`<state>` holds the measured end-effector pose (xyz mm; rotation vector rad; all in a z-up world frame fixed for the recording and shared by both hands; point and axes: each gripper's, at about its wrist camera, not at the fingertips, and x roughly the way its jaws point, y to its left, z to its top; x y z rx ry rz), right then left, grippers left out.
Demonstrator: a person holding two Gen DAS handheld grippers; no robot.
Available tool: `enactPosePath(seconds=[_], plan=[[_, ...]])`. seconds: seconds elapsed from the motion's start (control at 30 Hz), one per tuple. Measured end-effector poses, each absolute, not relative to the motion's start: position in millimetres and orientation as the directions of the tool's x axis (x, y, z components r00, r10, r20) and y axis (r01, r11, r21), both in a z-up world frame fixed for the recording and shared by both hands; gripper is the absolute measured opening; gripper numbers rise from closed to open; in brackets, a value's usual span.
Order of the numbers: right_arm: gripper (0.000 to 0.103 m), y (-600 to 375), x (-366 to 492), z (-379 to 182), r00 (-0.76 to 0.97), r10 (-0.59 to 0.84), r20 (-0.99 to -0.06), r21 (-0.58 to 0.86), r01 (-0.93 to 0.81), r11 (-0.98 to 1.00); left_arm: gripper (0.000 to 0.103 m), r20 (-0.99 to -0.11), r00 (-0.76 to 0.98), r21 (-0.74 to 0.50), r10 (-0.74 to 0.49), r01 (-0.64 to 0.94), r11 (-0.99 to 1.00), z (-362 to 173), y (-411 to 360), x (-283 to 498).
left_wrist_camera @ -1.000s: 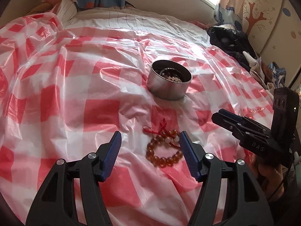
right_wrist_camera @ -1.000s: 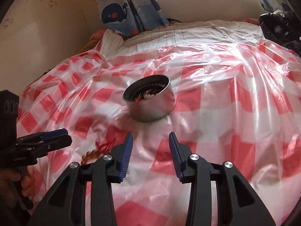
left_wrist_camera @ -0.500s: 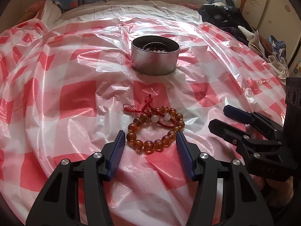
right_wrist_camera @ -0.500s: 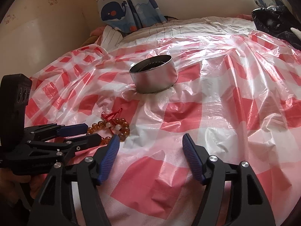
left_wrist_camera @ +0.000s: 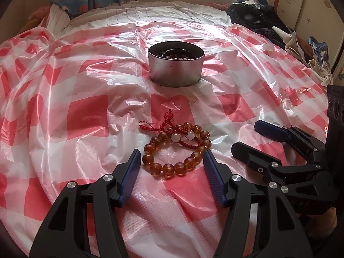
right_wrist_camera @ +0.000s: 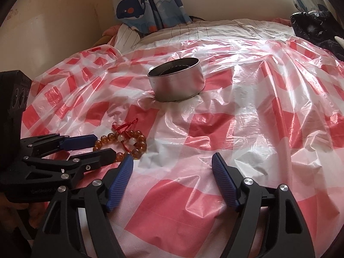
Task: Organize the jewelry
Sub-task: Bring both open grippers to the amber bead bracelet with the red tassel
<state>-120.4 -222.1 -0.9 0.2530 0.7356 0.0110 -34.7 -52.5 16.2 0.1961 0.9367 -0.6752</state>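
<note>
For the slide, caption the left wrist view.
Open left hand-held gripper poised before amber bead bracelet; metal tin beyond.

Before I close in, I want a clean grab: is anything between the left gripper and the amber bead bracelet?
Nothing visible. The bracelet lies on bare checked plastic sheet just ahead of the left gripper, whose jaws stand open.

Black hand-held gripper, ribbed blue pads, silver screws
</note>
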Motion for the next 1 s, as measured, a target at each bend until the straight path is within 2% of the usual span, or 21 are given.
enactPosePath(seconds=[0.3,0.5,0.6,0.73,0.8,0.87,1.0], plan=[[0.073,-222,-121,-1,0.745,0.100,-0.660,0.236,0.079,0.969,0.061,-0.791,0.400,-0.142,-0.462,0.614,0.776,16,-53,-33],[0.073,-228,-119,19,0.794,0.157,-0.587,0.313,0.044,0.949,0.061,-0.786,0.386,-0.169,-0.483,0.617,0.769,13,-48,-32],[0.073,-214,-97,29,0.776,0.194,-0.601,0.265,-0.036,0.964,0.061,-0.789,0.377,-0.176,-0.485,0.617,0.767,11,-48,-30],[0.071,-188,-54,22,0.659,0.296,-0.691,0.237,-0.180,0.955,0.062,-0.794,0.367,-0.172,-0.485,0.629,0.758,9,-47,-31],[0.065,-175,-35,16,0.596,0.331,-0.732,0.227,-0.245,0.943,0.062,-0.794,0.362,-0.176,-0.488,0.632,0.755,9,-46,-32],[0.046,-168,-23,9,0.539,0.354,-0.764,0.230,-0.286,0.930,0.062,-0.795,0.357,-0.181,-0.490,0.631,0.754,9,-45,-31],[0.020,-166,-13,1,0.502,0.378,-0.778,0.252,-0.301,0.920,0.064,-0.800,0.352,-0.181,-0.486,0.632,0.754,7,-47,-30]])
